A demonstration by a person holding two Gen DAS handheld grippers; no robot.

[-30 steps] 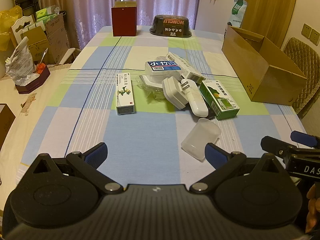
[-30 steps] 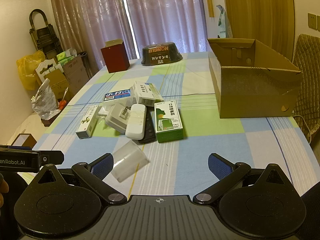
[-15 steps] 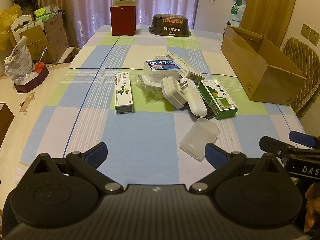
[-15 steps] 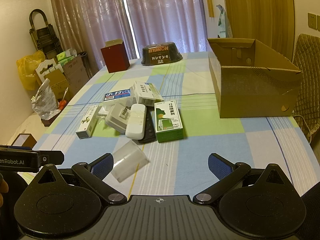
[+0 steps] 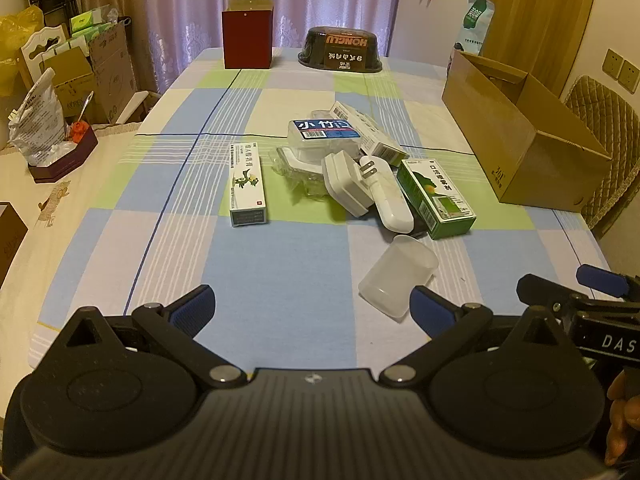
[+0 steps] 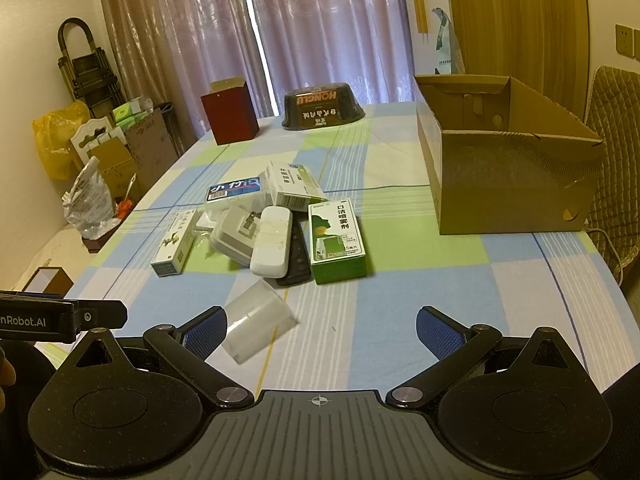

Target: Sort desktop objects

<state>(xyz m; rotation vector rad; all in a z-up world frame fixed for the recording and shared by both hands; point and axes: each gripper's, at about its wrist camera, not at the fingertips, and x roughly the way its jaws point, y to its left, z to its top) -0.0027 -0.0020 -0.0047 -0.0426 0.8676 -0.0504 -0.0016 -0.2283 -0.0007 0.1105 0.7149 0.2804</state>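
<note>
Both sets of jaws are being held spread wide and empty, the left gripper (image 5: 312, 312) and right gripper (image 6: 320, 330) hovering at the near edge of the surface (image 6: 420, 300), apparently ahead of a first pick. The translucent plastic cup (image 6: 256, 322) is lying tipped nearest, the green medicine box (image 6: 338, 240) beyond, with the open cardboard box (image 6: 508, 184), the likely destination, being kept clear at right.

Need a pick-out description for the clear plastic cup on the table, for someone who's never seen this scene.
Start at the big open cardboard box on the checked tablecloth, then go to the pile of small boxes and chargers beside it. The clear plastic cup lies on its side at the pile's near edge, closest to the cameras. It is the only see-through, unprinted, round item; its neighbours are printed cartons and opaque white or black pieces.
</note>
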